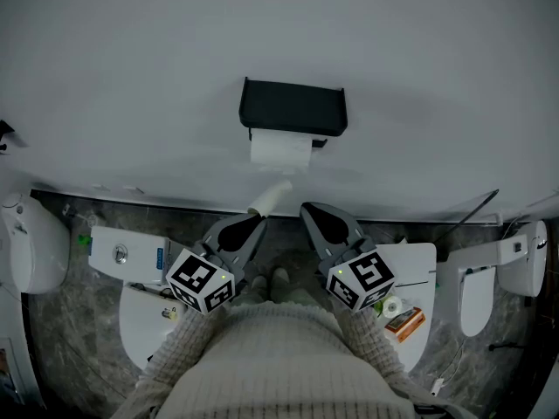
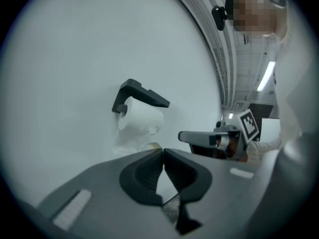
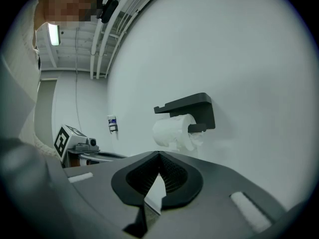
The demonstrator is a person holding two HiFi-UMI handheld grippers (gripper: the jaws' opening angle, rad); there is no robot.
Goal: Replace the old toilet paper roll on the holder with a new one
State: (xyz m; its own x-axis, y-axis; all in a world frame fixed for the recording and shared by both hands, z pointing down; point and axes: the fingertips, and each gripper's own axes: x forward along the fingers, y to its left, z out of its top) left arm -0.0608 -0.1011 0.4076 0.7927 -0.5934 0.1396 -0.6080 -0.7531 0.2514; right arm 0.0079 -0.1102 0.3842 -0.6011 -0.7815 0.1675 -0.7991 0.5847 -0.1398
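Observation:
A black holder [image 1: 293, 107] is fixed to the white wall, and a white toilet paper roll [image 1: 279, 149] hangs on it with a loose sheet trailing down. Below it, my left gripper [image 1: 258, 219] is shut on one end of a bare cardboard tube [image 1: 271, 196], which sticks up towards the holder. In the left gripper view the tube's rim [image 2: 149, 146] shows just past the closed left gripper [image 2: 163, 151]. My right gripper [image 1: 305, 208] is beside it, shut and empty. The right gripper view shows the holder [image 3: 192, 103] and roll [image 3: 172, 131] ahead of the right gripper [image 3: 159, 154].
A dark stone floor runs along the wall's foot. White fixtures stand at left [image 1: 35, 243] and right [image 1: 515, 264]. A white tank [image 1: 127, 251] is at lower left. A white surface [image 1: 415, 264] at lower right carries a small tape roll [image 1: 392, 306] and an orange box [image 1: 404, 323].

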